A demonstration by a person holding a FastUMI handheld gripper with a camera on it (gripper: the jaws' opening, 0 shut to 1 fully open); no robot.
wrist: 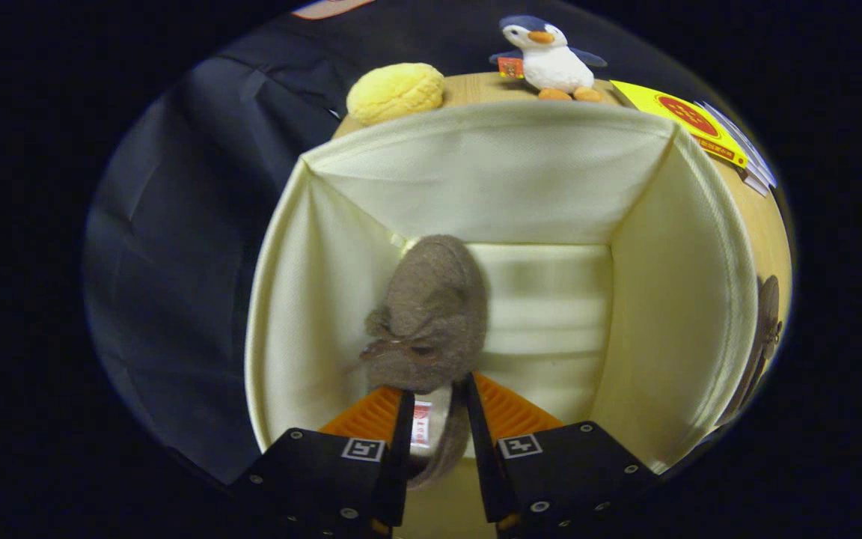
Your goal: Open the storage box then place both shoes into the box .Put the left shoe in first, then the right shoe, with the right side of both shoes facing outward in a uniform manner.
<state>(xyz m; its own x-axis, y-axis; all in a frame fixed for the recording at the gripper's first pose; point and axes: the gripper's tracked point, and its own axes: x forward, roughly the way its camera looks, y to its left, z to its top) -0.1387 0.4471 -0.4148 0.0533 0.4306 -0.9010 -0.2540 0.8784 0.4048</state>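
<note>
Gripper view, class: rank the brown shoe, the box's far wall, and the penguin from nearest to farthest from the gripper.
1. Brown shoe: clamped between the fingers of the gripper, inside the box.
2. Box's far wall: beyond the shoe.
3. Penguin: on the table behind the box.

Bright even light, soft shadows, strong fisheye bending, edges dim.

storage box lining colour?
Cream fabric, plain, on the storage box walls, best in the gripper view; gripper shut on the shoe.
</note>
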